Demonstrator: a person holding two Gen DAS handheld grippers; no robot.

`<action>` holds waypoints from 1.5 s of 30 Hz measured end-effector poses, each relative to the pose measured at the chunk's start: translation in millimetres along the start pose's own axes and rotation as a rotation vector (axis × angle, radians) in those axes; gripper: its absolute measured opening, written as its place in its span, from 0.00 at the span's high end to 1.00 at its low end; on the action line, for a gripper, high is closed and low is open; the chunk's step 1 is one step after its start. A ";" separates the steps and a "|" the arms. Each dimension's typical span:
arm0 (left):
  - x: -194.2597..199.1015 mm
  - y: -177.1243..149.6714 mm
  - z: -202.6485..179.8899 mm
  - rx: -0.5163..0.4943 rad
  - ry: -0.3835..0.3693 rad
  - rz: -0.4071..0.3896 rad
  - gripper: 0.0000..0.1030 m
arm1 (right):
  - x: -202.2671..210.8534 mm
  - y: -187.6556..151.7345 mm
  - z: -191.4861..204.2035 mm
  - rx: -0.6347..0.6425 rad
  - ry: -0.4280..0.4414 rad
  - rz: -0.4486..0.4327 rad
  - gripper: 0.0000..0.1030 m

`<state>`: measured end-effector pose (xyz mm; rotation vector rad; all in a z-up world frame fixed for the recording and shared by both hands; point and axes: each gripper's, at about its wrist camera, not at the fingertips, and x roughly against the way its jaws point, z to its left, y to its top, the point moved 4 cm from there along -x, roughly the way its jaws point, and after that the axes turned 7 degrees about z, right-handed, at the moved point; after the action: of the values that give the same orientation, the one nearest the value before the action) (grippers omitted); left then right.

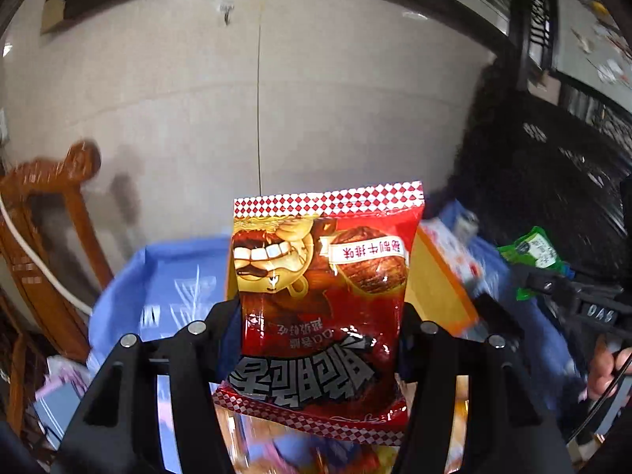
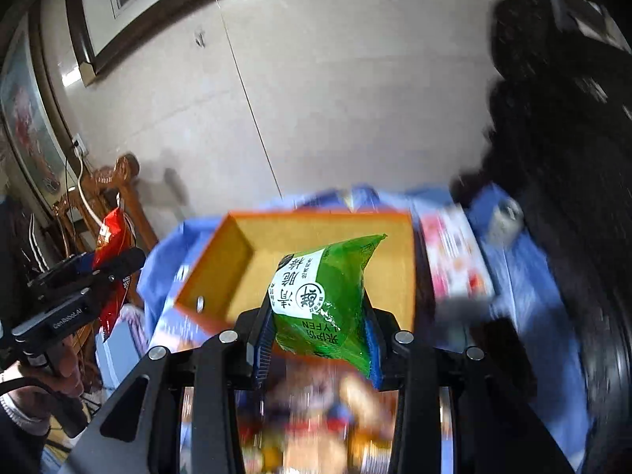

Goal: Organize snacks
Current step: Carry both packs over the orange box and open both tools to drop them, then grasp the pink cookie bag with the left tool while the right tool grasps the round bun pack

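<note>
Both grippers carry snacks in the air — left gripper [image 1: 316, 339] clamped on a red bag [image 1: 322, 296], right gripper [image 2: 316, 324] pinching a green packet [image 2: 324, 296] above the orange box [image 2: 245, 252] — and either slick pack could slip free, missing it.

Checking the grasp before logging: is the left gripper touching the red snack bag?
Touching. The left wrist view shows the left gripper with both fingers pressed against the red snack bag's sides, holding it lifted.

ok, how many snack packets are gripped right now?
2. Red packet between the left gripper fingers; green packet between the right gripper fingers. Blurred snacks below uncounted.
</note>
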<state>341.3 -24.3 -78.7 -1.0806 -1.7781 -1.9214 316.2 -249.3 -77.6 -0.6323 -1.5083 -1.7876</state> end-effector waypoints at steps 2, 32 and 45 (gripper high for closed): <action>-15.5 26.8 6.3 0.007 0.008 0.002 0.35 | -19.8 30.0 2.1 0.022 -0.001 -0.015 0.57; 54.2 -155.5 59.3 0.232 0.149 0.177 0.04 | -52.8 -173.9 16.4 0.050 0.037 0.399 0.07; 57.2 -192.2 88.6 0.264 0.212 0.244 0.04 | -116.6 -207.6 16.5 0.065 -0.046 0.541 0.29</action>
<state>201.3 109.8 -181.1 -0.9169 -1.6418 -1.5453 228.9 -194.5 -292.8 -0.9486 -1.2624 -1.3123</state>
